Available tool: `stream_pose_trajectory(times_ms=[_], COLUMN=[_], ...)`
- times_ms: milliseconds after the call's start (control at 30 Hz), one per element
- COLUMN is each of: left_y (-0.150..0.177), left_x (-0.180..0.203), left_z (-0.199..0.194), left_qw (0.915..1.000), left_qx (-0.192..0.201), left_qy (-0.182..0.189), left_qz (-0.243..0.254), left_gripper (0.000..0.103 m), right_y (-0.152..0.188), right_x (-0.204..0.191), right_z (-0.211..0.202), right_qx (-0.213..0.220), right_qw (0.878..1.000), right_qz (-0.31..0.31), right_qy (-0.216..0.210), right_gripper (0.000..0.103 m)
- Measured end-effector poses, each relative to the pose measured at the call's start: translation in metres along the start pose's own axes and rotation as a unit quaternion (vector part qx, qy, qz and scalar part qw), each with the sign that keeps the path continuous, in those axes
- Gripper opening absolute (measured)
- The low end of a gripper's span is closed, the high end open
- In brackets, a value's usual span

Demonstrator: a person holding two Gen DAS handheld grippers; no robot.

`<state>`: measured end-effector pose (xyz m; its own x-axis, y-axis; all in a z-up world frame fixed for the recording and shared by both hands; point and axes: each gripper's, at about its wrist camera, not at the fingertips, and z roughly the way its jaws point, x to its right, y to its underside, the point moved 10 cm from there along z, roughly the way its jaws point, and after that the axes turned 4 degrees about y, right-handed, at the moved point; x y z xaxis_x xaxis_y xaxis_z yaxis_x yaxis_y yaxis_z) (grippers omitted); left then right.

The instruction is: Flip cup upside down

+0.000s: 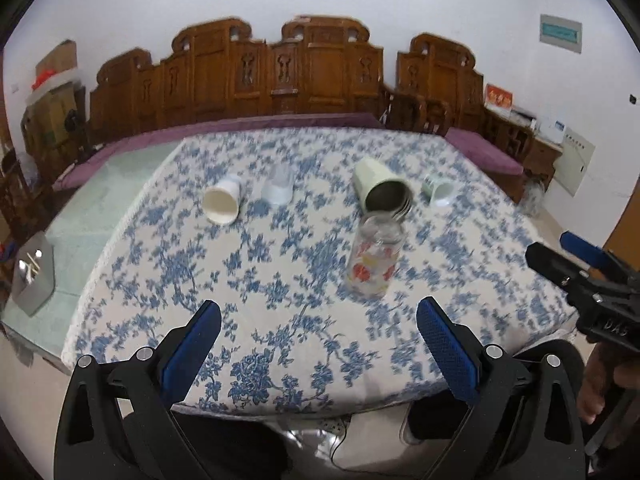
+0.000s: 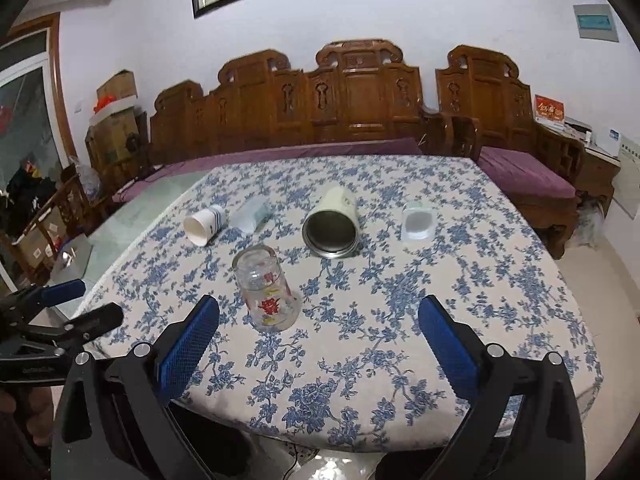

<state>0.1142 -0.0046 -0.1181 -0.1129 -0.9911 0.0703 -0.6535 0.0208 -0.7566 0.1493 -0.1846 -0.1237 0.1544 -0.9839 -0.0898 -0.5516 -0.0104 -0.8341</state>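
The glass cup (image 2: pixel 269 288), printed with red flowers, stands upside down on the counter (image 2: pixel 440 280), its wide mouth on the blue-flowered cloth. Behind the glass cup and just to its right lies a cream mug (image 2: pixel 332 224) on its side, dark mouth toward the cameras. A white paper cup (image 2: pixel 204 224) lies tipped over behind the glass cup, to the left. The left tongs (image 1: pixel 318 332) and right tongs (image 2: pixel 319 328) both gape wide, holding nothing, near the glass cup but apart from it.
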Motion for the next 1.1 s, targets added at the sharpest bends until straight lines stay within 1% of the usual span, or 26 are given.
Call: stream_pose_trajectory(times_ms=[133, 233, 400, 500, 733, 1100], left_y=[-0.016, -0.026, -0.035, -0.038, -0.04, -0.039], left_x=[0.013, 0.02, 0.024, 0.025, 0.021, 0.018], left_z=[-0.034, -0.062, -0.092, -0.105, -0.118, -0.121], left_qw=[0.999, 0.9969, 0.9937, 0.992, 0.9898, 0.9895], left_qx=[0.043, 0.075, 0.109, 0.123, 0.14, 0.143], left_qy=[-0.009, -0.015, -0.018, -0.019, -0.022, -0.021], left_qz=[0.014, 0.02, 0.02, 0.018, 0.013, 0.009], left_gripper=[0.094, 0.094, 0.094, 0.094, 0.094, 0.094], right_y=[-0.014, -0.03, -0.046, -0.05, -0.053, -0.05], right_x=[0.002, 0.003, -0.001, -0.004, -0.005, -0.009], right_z=[-0.031, -0.061, -0.1, -0.116, -0.127, -0.125], right_qx=[0.037, 0.073, 0.118, 0.136, 0.146, 0.143], right_qw=[0.999, 0.997, 0.993, 0.991, 0.989, 0.99], right_qz=[0.003, 0.005, 0.002, -0.009, -0.006, -0.008], right_qy=[0.004, 0.006, 0.003, 0.014, 0.011, 0.009], right_gripper=[0.1, 0.1, 0.1, 0.1, 0.1, 0.1])
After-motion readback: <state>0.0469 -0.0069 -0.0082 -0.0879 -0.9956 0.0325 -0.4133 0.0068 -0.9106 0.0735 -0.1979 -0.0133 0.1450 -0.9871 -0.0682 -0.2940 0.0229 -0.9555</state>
